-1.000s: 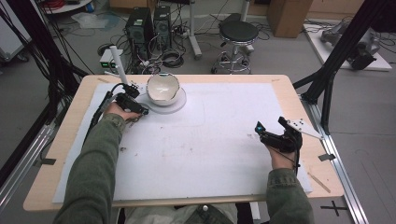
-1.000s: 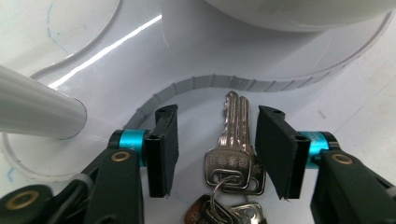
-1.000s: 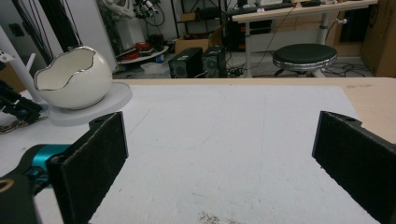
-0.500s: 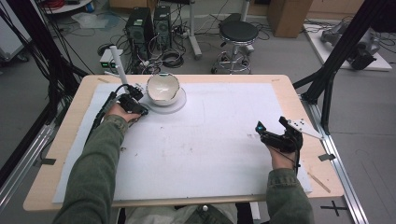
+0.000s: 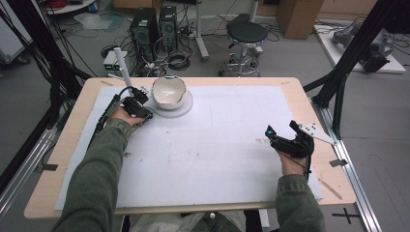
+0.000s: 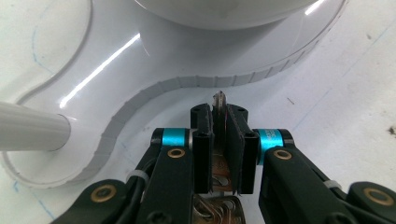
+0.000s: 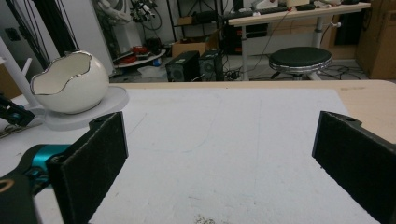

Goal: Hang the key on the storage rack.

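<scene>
Left gripper view has the left gripper [image 6: 219,116], its jaws just closed, pinching a thin metal piece [image 6: 218,99] beside the white stand [image 6: 154,56]. The right gripper [image 7: 219,140] rests wide open over the table sheet [image 7: 224,140].

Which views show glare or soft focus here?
Left gripper view: bright streaks of glare on the glossy white base; the thin metal piece between the left gripper pads is sharp. Right gripper view: the near pads are soft, the egg-shaped bowl crisp. High view: even light.

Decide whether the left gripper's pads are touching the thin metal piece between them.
Touching. In the left gripper view, the left gripper has both pads pressed against the thin metal piece, with no gap either side.
</scene>
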`<action>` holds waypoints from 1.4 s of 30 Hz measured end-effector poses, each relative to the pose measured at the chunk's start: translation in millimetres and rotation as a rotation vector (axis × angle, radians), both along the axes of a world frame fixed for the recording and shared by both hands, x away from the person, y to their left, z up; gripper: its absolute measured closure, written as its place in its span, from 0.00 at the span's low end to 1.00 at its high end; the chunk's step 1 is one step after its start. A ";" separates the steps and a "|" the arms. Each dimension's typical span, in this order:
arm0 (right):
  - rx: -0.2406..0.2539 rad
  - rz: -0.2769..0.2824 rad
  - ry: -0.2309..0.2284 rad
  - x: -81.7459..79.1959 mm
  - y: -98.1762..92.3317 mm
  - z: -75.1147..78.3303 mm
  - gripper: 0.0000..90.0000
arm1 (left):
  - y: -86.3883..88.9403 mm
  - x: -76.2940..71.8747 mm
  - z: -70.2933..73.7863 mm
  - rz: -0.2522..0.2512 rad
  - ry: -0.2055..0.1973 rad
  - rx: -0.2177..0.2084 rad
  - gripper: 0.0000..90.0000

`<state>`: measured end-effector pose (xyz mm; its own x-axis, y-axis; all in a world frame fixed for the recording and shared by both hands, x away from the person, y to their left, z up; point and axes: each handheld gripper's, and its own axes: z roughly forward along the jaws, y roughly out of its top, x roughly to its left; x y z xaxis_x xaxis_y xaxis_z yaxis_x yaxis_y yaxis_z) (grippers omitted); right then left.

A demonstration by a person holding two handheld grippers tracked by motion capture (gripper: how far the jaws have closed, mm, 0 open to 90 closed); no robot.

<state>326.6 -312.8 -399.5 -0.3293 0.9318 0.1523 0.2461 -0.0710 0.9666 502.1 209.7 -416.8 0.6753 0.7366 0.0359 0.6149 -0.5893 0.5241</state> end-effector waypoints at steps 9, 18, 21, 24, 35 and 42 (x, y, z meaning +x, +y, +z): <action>0.001 0.001 0.002 0.4 0.0 -0.2 0.03 | 1.7 -14.1 21.0 -0.025 -0.046 -0.010 0.90; 0.000 -0.003 -0.001 0.1 -0.2 0.1 0.03 | 12.2 -24.2 33.9 -0.022 -0.078 -0.053 0.99; -0.001 0.001 0.003 0.3 0.1 -0.2 0.03 | 14.0 -25.8 34.9 -0.028 -0.077 -0.046 0.99; -0.004 0.002 0.002 0.1 0.3 -0.1 0.03 | 15.7 -28.7 39.9 -0.028 -0.087 -0.076 0.99; -0.001 0.002 0.003 0.1 0.3 -0.1 0.03 | 27.3 -42.1 73.2 -0.031 -0.141 -0.107 0.99; 0.003 -0.001 0.000 0.1 0.0 0.1 0.03 | 36.0 -54.5 98.7 -0.027 -0.192 -0.098 0.99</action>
